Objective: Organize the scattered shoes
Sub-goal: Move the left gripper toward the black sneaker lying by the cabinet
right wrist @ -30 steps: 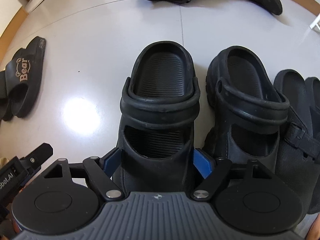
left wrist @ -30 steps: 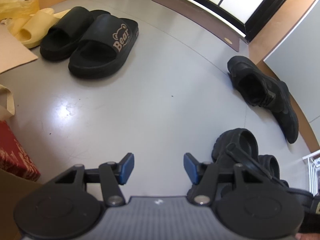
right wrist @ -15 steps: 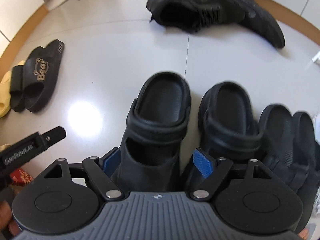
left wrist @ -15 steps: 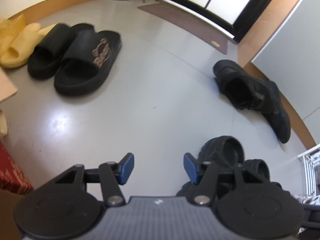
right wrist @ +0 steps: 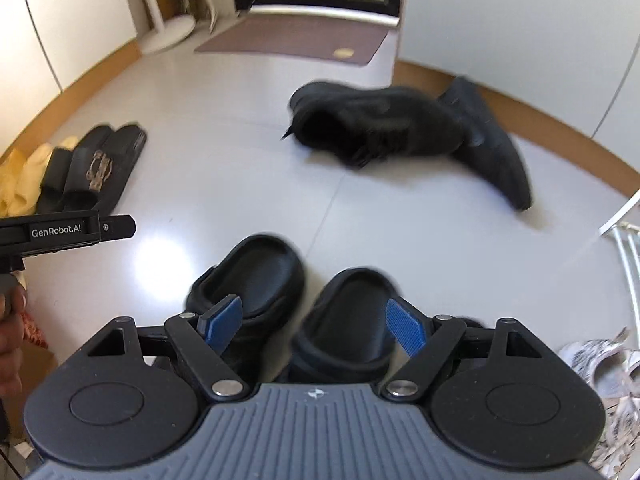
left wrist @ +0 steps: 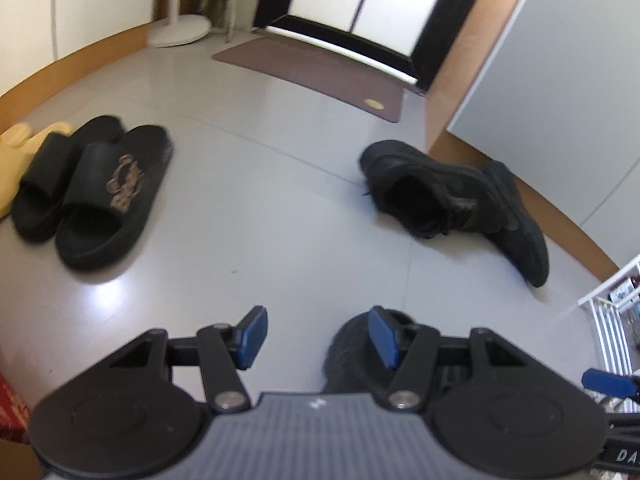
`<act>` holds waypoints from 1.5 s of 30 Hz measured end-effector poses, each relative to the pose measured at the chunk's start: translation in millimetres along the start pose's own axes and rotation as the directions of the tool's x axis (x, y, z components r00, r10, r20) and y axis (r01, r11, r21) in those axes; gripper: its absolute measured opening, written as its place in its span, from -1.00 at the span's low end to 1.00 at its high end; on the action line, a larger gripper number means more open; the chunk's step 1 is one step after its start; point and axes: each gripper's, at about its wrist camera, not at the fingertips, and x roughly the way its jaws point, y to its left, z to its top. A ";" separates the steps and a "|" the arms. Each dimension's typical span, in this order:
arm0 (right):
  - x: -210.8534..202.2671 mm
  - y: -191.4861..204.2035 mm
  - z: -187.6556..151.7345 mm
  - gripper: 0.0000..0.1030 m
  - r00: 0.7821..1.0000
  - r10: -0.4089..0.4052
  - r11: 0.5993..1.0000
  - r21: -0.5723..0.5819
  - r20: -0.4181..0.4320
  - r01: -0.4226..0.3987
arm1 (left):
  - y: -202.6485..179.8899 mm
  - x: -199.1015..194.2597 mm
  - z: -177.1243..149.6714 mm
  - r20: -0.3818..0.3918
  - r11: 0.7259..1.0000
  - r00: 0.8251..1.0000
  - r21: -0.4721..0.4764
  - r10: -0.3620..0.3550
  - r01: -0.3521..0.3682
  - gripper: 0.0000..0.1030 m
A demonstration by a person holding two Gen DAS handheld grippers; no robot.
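**Both grippers empty above a floor of scattered shoes**

Here the right gripper (right wrist: 312, 326) is seen with its blue-padded fingers (right wrist: 404, 326) spread wide and nothing held between them. Below it, in the right wrist view, a pair of black clogs (right wrist: 256, 280) is set side by side on the grey floor (right wrist: 240, 152), heel openings toward the camera; the pads are seen above the clogs, and no contact can be made out. Farther off, near the wooden skirting at the right-hand wall, a pair of black sneakers (right wrist: 384, 128) is found, one upright with its mouth open, the other tipped against it with its sole turned outward. They are blurred.

The left gripper (left wrist: 316, 338) is likewise held with its fingers apart and empty. Just behind its right finger a dark clog (left wrist: 348, 344) is partly hidden. At the left edge of the floor a pair of black slides (left wrist: 108, 196) with a gold print is placed together, and yellow slippers (left wrist: 20, 152) are touching them on the far side. A brown doormat (left wrist: 316, 72) is laid before the dark-framed door (left wrist: 360, 12) at the far end of the floor. A white rack (left wrist: 612, 328) is seen at the right edge.
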 end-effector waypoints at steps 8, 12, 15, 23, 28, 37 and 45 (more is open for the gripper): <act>-18.1 -50.7 -16.4 0.62 0.993 -0.015 0.999 0.041 0.113 0.011 | -52.6 4.7 18.2 0.031 0.997 1.000 0.082 0.004 -0.006 0.27; -25.4 -86.6 -28.5 0.62 0.990 0.035 0.993 0.107 0.137 -0.050 | -69.0 9.9 24.6 0.041 0.991 0.998 0.124 0.037 -0.042 0.27; -29.8 -103.2 -37.7 0.62 0.989 0.036 0.992 0.117 0.146 -0.053 | -86.1 13.3 31.6 0.040 0.985 0.998 0.165 0.038 -0.044 0.27; -46.6 -148.6 -68.8 0.62 0.968 0.056 0.991 0.105 0.245 -0.084 | -132.2 18.4 62.3 0.032 0.972 0.999 0.233 -0.019 0.011 0.27; -47.5 -189.5 -85.4 0.62 0.949 0.062 0.975 0.185 0.308 -0.124 | -161.3 17.0 81.4 0.052 0.949 0.998 0.314 -0.028 0.010 0.35; -55.0 -243.9 -108.3 0.62 0.962 -0.006 0.950 0.301 0.274 -0.079 | -182.5 41.2 89.8 0.034 0.944 0.999 0.331 -0.003 -0.008 0.37; -55.4 -261.9 -121.5 0.62 0.970 -0.061 0.954 0.299 0.234 -0.012 | -190.2 86.1 84.5 0.029 0.925 0.999 0.377 0.036 -0.044 0.37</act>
